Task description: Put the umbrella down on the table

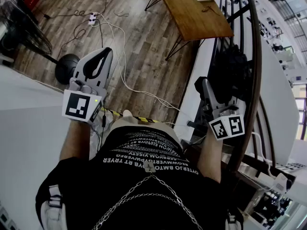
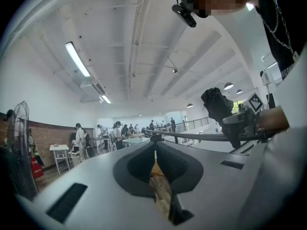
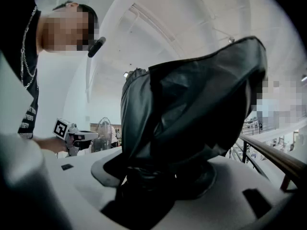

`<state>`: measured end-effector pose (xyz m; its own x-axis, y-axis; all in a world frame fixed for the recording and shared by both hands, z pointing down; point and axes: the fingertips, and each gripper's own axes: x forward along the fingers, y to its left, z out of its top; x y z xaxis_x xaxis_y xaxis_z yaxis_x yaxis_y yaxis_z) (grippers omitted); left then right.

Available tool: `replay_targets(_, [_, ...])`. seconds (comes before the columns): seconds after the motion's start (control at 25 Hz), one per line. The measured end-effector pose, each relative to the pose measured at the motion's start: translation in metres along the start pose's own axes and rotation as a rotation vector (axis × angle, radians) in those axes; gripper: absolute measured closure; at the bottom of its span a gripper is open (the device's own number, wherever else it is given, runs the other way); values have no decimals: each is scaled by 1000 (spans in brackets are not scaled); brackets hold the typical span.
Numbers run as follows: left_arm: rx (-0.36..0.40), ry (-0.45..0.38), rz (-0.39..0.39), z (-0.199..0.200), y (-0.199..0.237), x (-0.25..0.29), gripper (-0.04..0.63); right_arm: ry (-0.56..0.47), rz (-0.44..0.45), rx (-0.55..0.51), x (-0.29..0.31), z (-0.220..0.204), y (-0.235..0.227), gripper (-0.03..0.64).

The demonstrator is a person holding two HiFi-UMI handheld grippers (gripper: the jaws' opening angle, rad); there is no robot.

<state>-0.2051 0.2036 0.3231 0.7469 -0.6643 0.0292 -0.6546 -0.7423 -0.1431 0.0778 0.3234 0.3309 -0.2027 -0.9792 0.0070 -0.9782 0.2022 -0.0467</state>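
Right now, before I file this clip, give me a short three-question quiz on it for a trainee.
1. Which gripper holds the black umbrella?
2. True or false: the left gripper has its jaws wide apart.
3. In the head view, the wooden table is: A) directly under the left gripper; B) further ahead, beyond both grippers; C) out of view.

Key: 1. The right gripper, closed on the umbrella. 2. False: its jaws are together with nothing between them. 3. B.
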Motion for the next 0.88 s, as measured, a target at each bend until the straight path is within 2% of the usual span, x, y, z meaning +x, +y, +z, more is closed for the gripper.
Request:
replay_targets(0.16, [22,-16,14,18,-35,-30,561,-7,-5,6,-35,4,11,339])
replay_targets(0.4, [29,8,8,21,-100,-62,561,24,12,-22,-99,-4,20,337])
replay_targets(0.64, [65,24,-11,28,-156,-91,561,-12,37,-6,-149,-7,33,337])
replay_targets(0.76, [73,56,-42,20,-175,-103,560,-13,34,24,-168,-12,39,337])
replay_targets(0.88, [93,42,-57,30,-169,-110,561,-50,27,47,-172,-5,49,337])
